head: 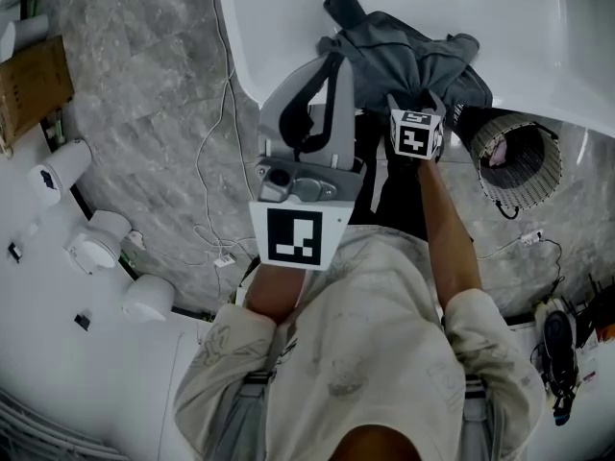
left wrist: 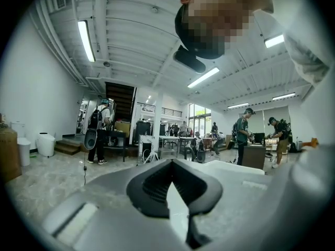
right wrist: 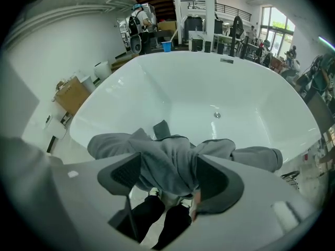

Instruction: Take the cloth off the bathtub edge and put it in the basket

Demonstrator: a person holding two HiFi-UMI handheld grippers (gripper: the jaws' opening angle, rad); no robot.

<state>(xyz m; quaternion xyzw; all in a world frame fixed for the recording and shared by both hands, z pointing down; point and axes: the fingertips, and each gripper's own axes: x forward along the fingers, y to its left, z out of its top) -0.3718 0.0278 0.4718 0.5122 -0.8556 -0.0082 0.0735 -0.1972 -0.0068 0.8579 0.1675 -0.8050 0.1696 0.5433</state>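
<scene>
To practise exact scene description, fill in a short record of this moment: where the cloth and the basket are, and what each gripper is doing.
cloth: grey, draped over the bathtub edge, not yet lifted off
basket: on the floor beside the tub, to the person's right
right gripper: pointing down, jaws closed on a bunch of the cloth
left gripper: held clear of the cloth, jaws together, nothing between them
task stage: cloth gripped, not yet in the basket

- Bathtub rim [head: 252,65] with cloth [head: 404,51] heaped on it blocks right gripper [head: 415,102] at 12 o'clock.
- Basket [head: 553,176] near at 3 o'clock; open passage between.
- Left gripper [head: 334,60] crowds 9 o'clock.
</scene>
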